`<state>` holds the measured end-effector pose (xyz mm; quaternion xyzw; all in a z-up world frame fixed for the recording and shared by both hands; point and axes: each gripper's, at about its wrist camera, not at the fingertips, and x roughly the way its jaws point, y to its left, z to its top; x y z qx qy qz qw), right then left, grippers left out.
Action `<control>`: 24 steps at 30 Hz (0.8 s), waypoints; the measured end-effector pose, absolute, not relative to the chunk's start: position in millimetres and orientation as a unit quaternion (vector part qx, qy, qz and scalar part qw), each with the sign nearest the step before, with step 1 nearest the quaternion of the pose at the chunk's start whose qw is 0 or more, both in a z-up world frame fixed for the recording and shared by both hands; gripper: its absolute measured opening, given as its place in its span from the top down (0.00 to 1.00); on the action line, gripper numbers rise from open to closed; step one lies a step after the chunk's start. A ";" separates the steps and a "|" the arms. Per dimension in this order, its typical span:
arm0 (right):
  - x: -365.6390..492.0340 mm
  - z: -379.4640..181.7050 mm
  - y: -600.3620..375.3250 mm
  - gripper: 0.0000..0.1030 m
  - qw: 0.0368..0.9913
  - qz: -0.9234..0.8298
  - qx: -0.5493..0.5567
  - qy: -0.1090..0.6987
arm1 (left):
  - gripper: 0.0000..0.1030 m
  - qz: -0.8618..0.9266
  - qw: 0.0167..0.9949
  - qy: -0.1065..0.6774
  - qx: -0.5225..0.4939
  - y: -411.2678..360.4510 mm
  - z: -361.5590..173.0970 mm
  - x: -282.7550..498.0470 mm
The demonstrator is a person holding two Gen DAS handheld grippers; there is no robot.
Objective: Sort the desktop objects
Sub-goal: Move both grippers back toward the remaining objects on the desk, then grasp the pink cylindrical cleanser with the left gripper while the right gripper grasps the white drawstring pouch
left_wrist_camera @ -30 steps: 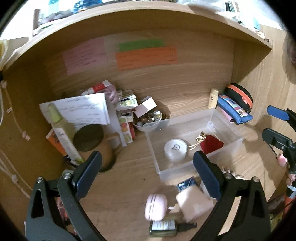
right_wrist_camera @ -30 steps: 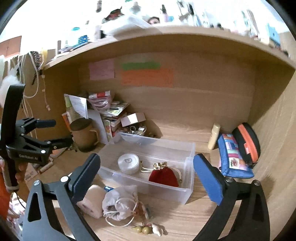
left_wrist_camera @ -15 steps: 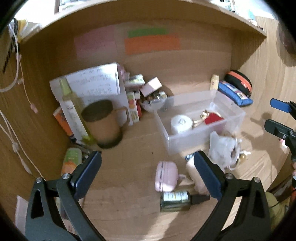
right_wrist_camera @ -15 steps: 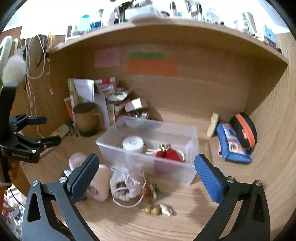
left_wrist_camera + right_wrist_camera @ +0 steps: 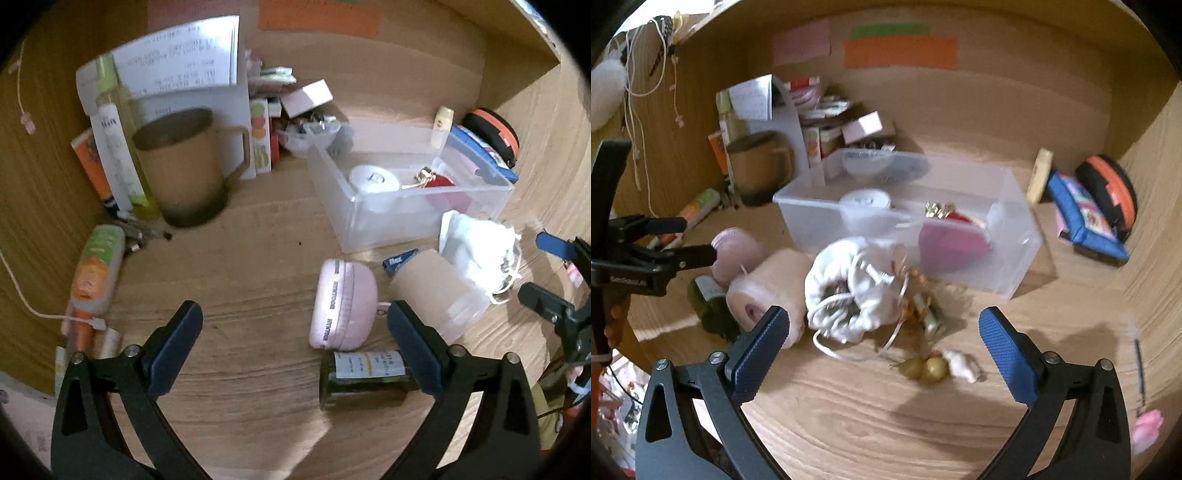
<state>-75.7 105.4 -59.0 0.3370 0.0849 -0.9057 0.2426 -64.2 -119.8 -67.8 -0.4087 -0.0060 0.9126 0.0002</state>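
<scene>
A clear plastic box (image 5: 424, 218) (image 5: 1012, 266) sits mid-desk holding a white round case (image 5: 373, 179) and a red pouch (image 5: 945, 243). In front of it lie a pink case (image 5: 343, 306), a pink roll (image 5: 768, 291), a white drawstring bag (image 5: 849, 291) (image 5: 480, 251) and a dark green bottle (image 5: 362, 376). My left gripper (image 5: 295, 339) is open and empty above the desk, left of the pink case. My right gripper (image 5: 882, 347) is open and empty just in front of the white bag; it also shows at the right edge of the left wrist view (image 5: 550, 273).
A brown mug (image 5: 181, 170), papers, tubes and small boxes crowd the back left. A blue pouch (image 5: 1082, 218) and an orange-black case (image 5: 1108, 192) lie at the right wall. Gold beads and a small white figure (image 5: 938, 365) lie by the front. An orange tube (image 5: 96, 269) lies far left.
Both grippers have pulled back and lowered toward the desk; the clutter in front of the box now looms larger. Both stay open and empty.
</scene>
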 end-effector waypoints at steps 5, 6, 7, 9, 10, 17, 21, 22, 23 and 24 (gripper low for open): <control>-84.8 -66.5 105.0 0.02 0.262 -0.896 0.351 0.065 | 0.02 0.909 0.008 -0.010 -0.416 -119.8 -79.0 -71.5; -87.5 -67.2 104.5 0.02 0.261 -0.896 0.352 0.064 | 0.02 0.909 0.008 -0.009 -0.416 -119.7 -80.3 -72.7; -89.1 -67.2 103.5 0.02 0.260 -0.897 0.352 0.065 | 0.02 0.909 0.008 -0.009 -0.416 -119.7 -81.6 -73.9; -92.3 -66.9 101.3 0.02 0.261 -0.897 0.351 0.069 | 0.02 0.908 0.013 -0.013 -0.418 -120.2 -84.1 -76.5; -94.1 -66.7 99.7 0.02 0.262 -0.897 0.349 0.072 | 0.02 0.908 0.015 -0.015 -0.418 -120.7 -85.0 -77.8; -110.4 -68.8 85.3 0.09 0.282 -0.887 0.358 0.079 | 0.02 0.909 0.020 -0.022 -0.417 -122.6 -87.9 -85.8; -121.3 -74.7 77.0 0.18 0.293 -0.875 0.375 0.087 | 0.02 0.908 0.019 -0.018 -0.419 -119.8 -91.0 -92.1; -123.9 -77.1 74.8 0.22 0.292 -0.873 0.380 0.091 | 0.02 0.908 0.019 -0.019 -0.418 -119.2 -91.2 -94.1; -125.6 -79.1 73.4 0.26 0.292 -0.872 0.383 0.093 | 0.02 0.908 0.020 -0.020 -0.418 -118.5 -91.1 -95.4; -127.9 -82.0 71.9 0.26 0.293 -0.869 0.388 0.096 | 0.02 0.909 0.020 -0.021 -0.417 -118.2 -91.0 -97.1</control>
